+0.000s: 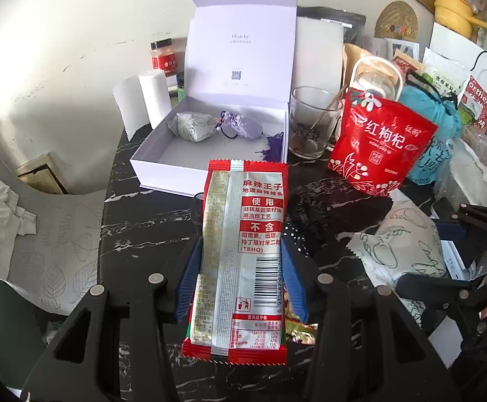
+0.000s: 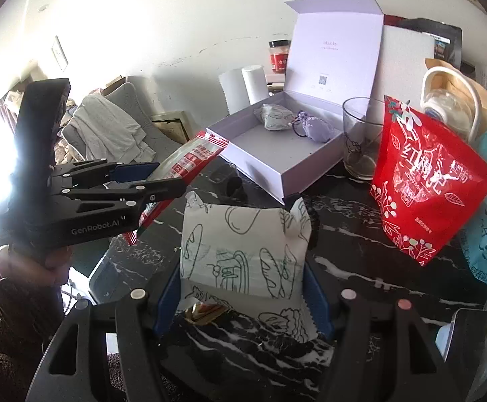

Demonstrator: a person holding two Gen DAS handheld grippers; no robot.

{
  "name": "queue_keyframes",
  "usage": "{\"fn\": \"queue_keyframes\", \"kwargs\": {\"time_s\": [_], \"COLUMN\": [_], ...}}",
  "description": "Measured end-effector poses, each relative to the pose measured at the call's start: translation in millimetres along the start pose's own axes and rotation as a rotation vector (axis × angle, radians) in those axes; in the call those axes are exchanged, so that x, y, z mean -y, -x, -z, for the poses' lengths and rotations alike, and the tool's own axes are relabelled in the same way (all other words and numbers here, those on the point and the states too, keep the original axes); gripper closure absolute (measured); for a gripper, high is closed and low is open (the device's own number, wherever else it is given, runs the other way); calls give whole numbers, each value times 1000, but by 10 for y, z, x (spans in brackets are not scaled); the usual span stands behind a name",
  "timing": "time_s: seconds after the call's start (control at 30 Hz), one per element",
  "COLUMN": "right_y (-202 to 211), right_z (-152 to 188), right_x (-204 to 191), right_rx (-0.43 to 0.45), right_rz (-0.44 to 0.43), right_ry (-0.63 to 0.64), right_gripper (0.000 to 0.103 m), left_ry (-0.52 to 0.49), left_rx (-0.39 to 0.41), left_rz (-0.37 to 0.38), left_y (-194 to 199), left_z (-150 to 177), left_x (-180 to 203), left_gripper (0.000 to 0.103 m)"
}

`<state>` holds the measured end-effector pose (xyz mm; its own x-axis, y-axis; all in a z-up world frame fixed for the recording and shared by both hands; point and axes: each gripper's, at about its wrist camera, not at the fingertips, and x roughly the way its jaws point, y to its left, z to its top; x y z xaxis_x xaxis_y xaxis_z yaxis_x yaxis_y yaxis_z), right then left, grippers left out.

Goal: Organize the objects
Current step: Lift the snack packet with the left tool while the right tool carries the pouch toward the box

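My left gripper is shut on a red and silver snack packet, held lengthwise above the black marble table. The same packet and left gripper show at the left of the right wrist view. My right gripper is shut on a white bread packet with green line drawings; that packet also appears at the right of the left wrist view. Beyond both stands an open white gift box with a grey pouch and a purple pouch inside.
A glass with a stick, a red goji pouch and a blue bag crowd the right side. Paper rolls and a red jar stand behind the box. A person's hand holds the left gripper.
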<state>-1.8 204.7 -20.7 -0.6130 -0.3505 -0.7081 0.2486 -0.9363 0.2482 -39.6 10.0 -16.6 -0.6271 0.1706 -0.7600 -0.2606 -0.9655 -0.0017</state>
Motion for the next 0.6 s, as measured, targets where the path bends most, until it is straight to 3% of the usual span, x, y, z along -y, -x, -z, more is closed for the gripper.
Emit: {"fn": "queue_keyframes", "kwargs": {"time_s": [0.6], "right_y": [-68], "right_z": [-91], "right_x": [-150], "right_rx": [2], "right_rz": [-19], "right_ry": [17], "right_gripper": [37], "left_ry": [-34], "left_rx": [-1], "left_rz": [-12], "left_y": [203], "left_z": [84], "left_x": [-58], "left_gripper": [58]}}
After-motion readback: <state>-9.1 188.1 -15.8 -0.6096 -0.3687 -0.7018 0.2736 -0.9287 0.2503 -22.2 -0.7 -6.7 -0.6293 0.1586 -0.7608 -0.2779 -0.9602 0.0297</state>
